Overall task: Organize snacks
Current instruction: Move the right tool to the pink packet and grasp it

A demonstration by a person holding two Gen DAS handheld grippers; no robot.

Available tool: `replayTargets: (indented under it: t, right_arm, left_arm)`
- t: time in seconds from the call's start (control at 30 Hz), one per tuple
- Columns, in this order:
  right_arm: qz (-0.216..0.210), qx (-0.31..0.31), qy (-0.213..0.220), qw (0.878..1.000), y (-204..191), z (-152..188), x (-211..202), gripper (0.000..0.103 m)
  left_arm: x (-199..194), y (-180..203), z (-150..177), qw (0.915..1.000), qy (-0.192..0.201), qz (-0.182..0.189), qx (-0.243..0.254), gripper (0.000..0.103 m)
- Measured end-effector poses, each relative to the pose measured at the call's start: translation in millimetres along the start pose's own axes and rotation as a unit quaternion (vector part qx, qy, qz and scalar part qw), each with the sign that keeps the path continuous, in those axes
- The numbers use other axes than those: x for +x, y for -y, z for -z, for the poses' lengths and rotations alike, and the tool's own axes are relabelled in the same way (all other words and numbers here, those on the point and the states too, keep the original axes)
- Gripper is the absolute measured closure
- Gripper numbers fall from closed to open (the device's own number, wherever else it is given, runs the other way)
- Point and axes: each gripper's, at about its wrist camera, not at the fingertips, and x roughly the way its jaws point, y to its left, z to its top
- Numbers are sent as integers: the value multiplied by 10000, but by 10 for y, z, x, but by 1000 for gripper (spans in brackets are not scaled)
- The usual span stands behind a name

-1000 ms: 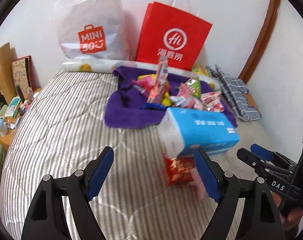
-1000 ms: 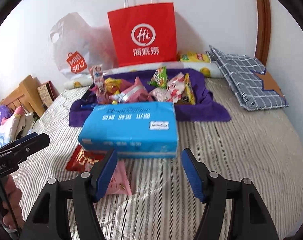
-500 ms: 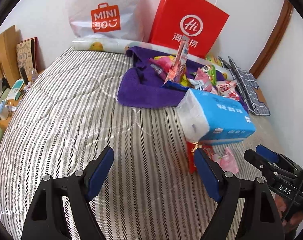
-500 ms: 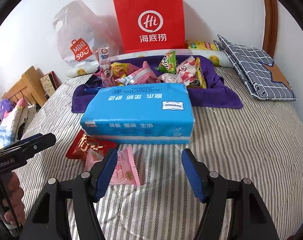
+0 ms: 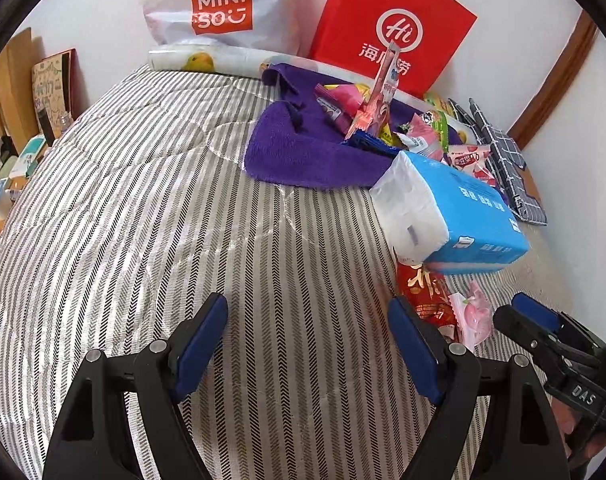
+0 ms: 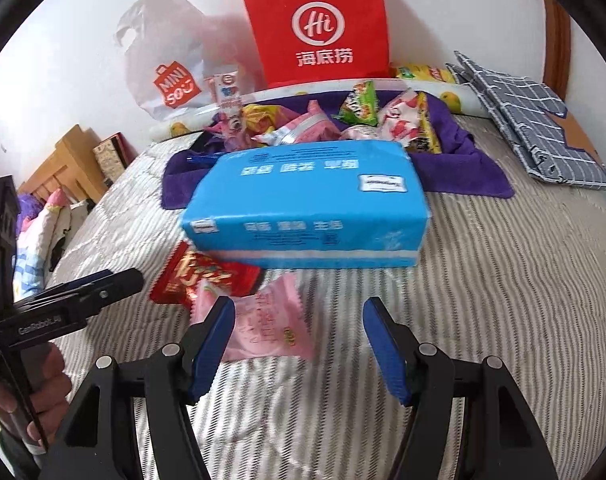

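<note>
Glossy plastic tissue pack (image 6: 307, 204), plush purple towel (image 5: 303, 152), quilted striped cloth bedcover (image 5: 143, 200)

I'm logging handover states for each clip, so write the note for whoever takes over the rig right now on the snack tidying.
Left gripper: open, empty, over bare striped bedspread.
Right gripper: open, empty, fingers on either side of the pink snack packet, not closed on it.
Red snack packet lies beside the pink one, partly under the blue tissue pack.
Most snacks are piled on the purple towel behind the tissue pack; a yellow packet sits by the red paper bag.
Done: nothing visibly sorted.
Left: probably grasp the pink packet, then the red one, then the pile.
</note>
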Motion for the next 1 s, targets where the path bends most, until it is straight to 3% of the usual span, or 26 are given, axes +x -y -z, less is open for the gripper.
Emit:
replayTargets:
  t: [0.13, 0.5, 0.87, 1.0]
  right_arm:
    - [-262, -87, 158, 9995, -115, 11, -66, 35]
    - [-28, -293, -306, 9991, -244, 79, 320, 31]
    - [-98, -245, -141, 9996, -167, 4, 318, 31]
    - [-114, -266, 61, 9996, -139, -36, 196, 42]
  left_arm:
    - [2, 1, 11, 10000, 8, -8, 22, 21]
    - [26, 53, 22, 9999, -7, -81, 92, 21]
    - [18, 51, 24, 9998, -27, 82, 161, 21]
    - [38, 81, 20, 9997, -37, 43, 229, 21]
